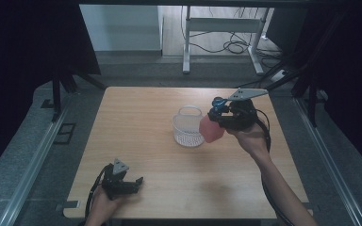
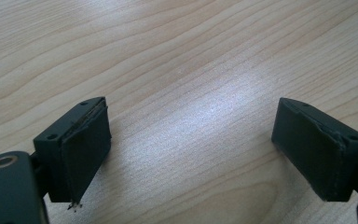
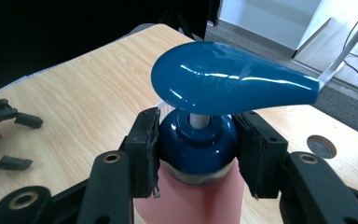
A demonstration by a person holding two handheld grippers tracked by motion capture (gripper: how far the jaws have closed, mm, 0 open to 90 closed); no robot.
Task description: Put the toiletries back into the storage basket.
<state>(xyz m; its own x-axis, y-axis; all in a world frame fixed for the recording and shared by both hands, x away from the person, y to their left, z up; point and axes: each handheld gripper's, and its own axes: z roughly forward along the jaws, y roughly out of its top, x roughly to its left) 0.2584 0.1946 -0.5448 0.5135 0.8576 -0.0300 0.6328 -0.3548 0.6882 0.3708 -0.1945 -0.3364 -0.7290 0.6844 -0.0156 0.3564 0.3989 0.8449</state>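
On the near left of the surface (image 1: 136, 155) I see my left gripper (image 1: 131, 182), its jaws spread wide with nothing but bare wood between them; the hand behind it is cut off by the bottom edge. Further right, near the middle, stands a clear ribbed basket (image 1: 187, 127), whose contents I can't make out. Just beside it on the right, my right gripper (image 3: 196, 149) is clamped on the blue collar of a pink pump bottle (image 3: 193, 205), held off the surface. The bottle's lower body is cut off in the right gripper view.
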